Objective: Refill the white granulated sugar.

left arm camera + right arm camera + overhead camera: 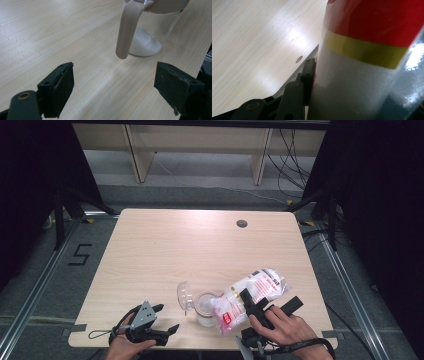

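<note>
Pouring step: my right gripper (256, 306) jaws grip the bag (250, 295), tipped at the jar (205, 307). Left gripper (159, 320) jaws open, empty. Next: tilt steadily.

Light wooden table (165, 250), dark round hole (242, 223) far right, glass jar (205, 309) of white powder standing near the front edge, its lid (185, 296) hinged open leftward

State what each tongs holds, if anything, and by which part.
The right tongs grip the clear bag of white grains around its middle, tilted over the jar. The left tongs stand open, holding nothing.
</note>
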Demonstrator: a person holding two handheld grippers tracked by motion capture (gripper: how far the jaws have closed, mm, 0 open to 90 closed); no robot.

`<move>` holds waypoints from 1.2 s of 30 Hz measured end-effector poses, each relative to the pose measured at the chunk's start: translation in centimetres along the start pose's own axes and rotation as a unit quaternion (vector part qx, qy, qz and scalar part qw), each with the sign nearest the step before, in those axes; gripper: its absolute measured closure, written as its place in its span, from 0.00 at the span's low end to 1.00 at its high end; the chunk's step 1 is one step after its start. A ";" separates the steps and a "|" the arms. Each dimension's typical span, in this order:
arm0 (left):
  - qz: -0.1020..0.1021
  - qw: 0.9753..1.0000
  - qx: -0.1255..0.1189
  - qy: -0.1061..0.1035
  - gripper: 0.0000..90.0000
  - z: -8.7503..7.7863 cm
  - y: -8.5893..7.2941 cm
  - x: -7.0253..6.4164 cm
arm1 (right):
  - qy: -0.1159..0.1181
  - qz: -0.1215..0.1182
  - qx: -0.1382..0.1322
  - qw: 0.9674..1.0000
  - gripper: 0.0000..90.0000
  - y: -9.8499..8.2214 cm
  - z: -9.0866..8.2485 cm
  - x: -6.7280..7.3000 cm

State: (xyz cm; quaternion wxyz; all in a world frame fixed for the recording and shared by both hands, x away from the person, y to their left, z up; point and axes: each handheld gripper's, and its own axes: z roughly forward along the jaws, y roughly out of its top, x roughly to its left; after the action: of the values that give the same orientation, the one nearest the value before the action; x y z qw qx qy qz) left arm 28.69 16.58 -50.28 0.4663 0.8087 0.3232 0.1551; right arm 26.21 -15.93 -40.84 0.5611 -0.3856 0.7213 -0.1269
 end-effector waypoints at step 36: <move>-0.001 1.000 0.002 0.000 0.18 0.0 0.0 0.0 | 0.017 0.004 -0.004 1.000 0.76 -0.1 0.0 0.3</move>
State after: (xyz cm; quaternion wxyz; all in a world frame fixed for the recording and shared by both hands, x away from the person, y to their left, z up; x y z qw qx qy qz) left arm 28.67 16.54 -50.28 0.4650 0.8092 0.3243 0.1542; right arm 26.22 -16.21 -40.97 0.5476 -0.3827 0.7330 -0.1282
